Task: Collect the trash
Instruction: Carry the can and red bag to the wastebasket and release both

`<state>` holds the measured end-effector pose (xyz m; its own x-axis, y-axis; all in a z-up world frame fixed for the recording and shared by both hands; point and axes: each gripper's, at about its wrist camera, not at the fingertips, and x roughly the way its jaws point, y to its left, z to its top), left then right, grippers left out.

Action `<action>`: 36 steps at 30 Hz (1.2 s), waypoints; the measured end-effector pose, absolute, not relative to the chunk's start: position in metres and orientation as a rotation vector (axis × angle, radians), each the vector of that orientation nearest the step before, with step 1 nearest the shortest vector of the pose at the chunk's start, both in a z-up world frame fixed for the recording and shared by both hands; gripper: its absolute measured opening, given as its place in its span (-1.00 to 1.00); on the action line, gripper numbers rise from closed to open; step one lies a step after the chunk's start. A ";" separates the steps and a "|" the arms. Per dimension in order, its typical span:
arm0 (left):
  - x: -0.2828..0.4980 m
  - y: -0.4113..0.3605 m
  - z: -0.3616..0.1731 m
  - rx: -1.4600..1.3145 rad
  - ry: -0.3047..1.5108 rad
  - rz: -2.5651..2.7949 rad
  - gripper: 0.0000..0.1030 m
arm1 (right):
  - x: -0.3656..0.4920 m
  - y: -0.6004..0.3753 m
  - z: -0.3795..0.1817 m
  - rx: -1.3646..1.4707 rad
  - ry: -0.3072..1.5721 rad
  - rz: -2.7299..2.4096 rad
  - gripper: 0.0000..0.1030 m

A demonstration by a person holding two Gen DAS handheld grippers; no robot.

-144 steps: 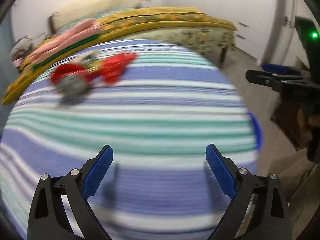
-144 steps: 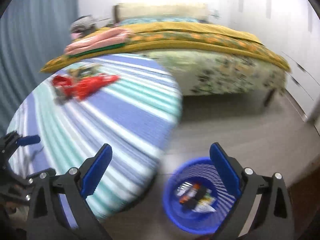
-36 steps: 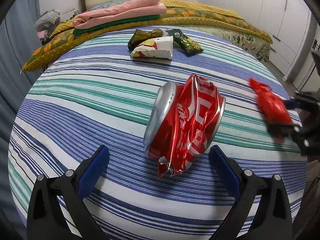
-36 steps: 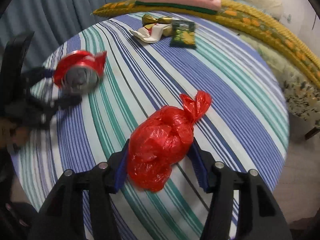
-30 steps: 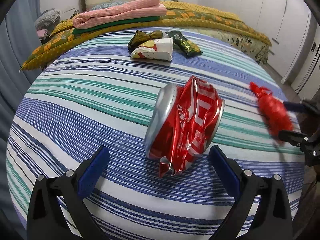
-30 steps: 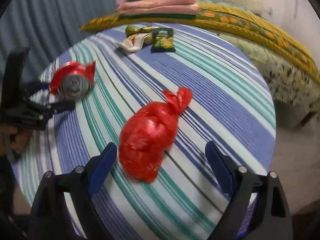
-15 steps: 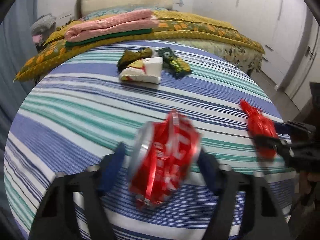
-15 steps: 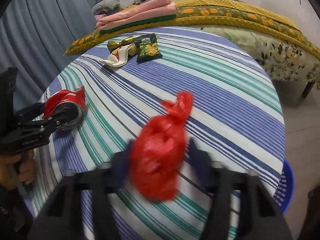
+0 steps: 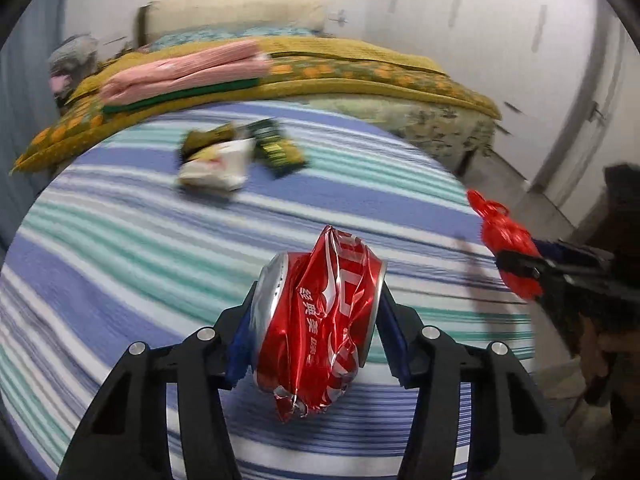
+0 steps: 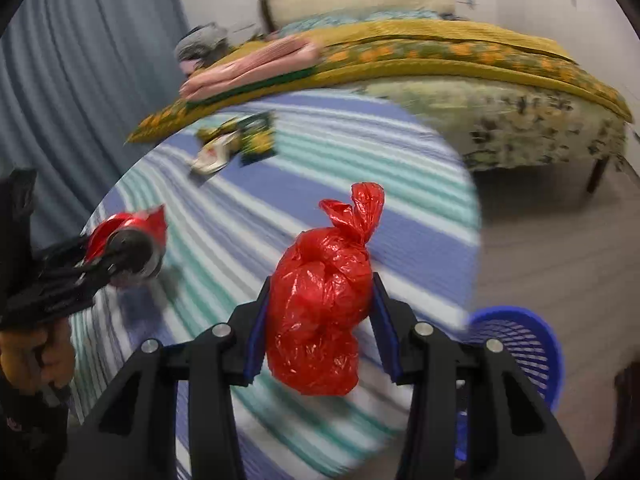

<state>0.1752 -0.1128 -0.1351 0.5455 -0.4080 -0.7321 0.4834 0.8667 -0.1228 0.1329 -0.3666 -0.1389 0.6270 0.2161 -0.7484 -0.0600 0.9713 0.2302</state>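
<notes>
A crushed red drink can (image 9: 316, 320) sits between the blue pads of my left gripper (image 9: 317, 290), whose jaws are closing and pressing its sides, above the striped round table (image 9: 120, 240). A tied red plastic bag (image 10: 320, 300) is pinched in my right gripper (image 10: 322, 280), lifted off the cloth. From the right wrist view the can (image 10: 124, 240) shows at the far left in the other gripper. From the left wrist view the bag (image 9: 508, 240) shows at the right edge. Snack wrappers (image 9: 236, 156) lie at the table's far side.
A blue mesh basket (image 10: 520, 336) stands on the floor just off the table's right edge. A bed (image 10: 480, 80) with a yellow cover and folded pink cloth lies beyond the table. A blue-grey curtain (image 10: 80, 80) hangs at the left. White cupboards (image 9: 560, 80) line the right.
Both grippers went from wide open around their items to shut on them. The can and the red bag have been lifted off the cloth, and both views have swung toward the table's right edge.
</notes>
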 end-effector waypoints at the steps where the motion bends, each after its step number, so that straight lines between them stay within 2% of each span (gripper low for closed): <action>1: 0.169 -0.127 -0.131 0.107 0.836 -0.558 0.03 | 0.130 -0.378 -0.137 0.190 0.880 0.140 -0.14; 7: 0.139 -0.212 -0.113 0.124 0.826 -0.741 0.03 | 0.112 -0.452 -0.133 0.173 0.919 0.021 -0.14; 12: 0.116 -0.295 -0.112 0.177 0.835 -0.867 0.03 | 0.097 -0.506 -0.159 0.154 0.992 -0.075 -0.14; 17: 0.111 -0.361 -0.136 0.229 0.887 -0.920 0.05 | 0.081 -0.549 -0.191 0.217 1.030 -0.143 -0.14; 25: 0.131 -0.423 -0.190 0.261 0.983 -0.916 0.10 | 0.075 -0.579 -0.206 0.240 1.031 -0.167 -0.11; 26: 0.136 -0.425 -0.194 0.261 0.990 -0.910 0.14 | 0.075 -0.580 -0.207 0.225 1.026 -0.174 -0.05; 27: 0.141 -0.430 -0.198 0.256 0.997 -0.905 0.31 | 0.075 -0.582 -0.209 0.214 1.020 -0.178 0.15; 28: 0.147 -0.433 -0.201 0.242 1.003 -0.901 0.46 | 0.075 -0.585 -0.209 0.211 1.017 -0.181 0.26; 29: 0.152 -0.435 -0.203 0.227 1.005 -0.898 0.52 | 0.074 -0.587 -0.210 0.210 1.012 -0.189 0.34; 34: 0.163 -0.430 -0.192 0.168 0.991 -0.892 0.68 | 0.066 -0.598 -0.205 0.228 0.985 -0.215 0.37; 36: 0.160 -0.422 -0.183 0.163 0.965 -0.888 0.73 | 0.064 -0.599 -0.200 0.231 0.968 -0.223 0.44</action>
<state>0.1597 -0.4219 -0.1833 0.2578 -0.5834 -0.7702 0.7191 0.6483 -0.2503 0.0642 -0.5992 -0.1999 0.5480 -0.0841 -0.8322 0.2885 0.9529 0.0938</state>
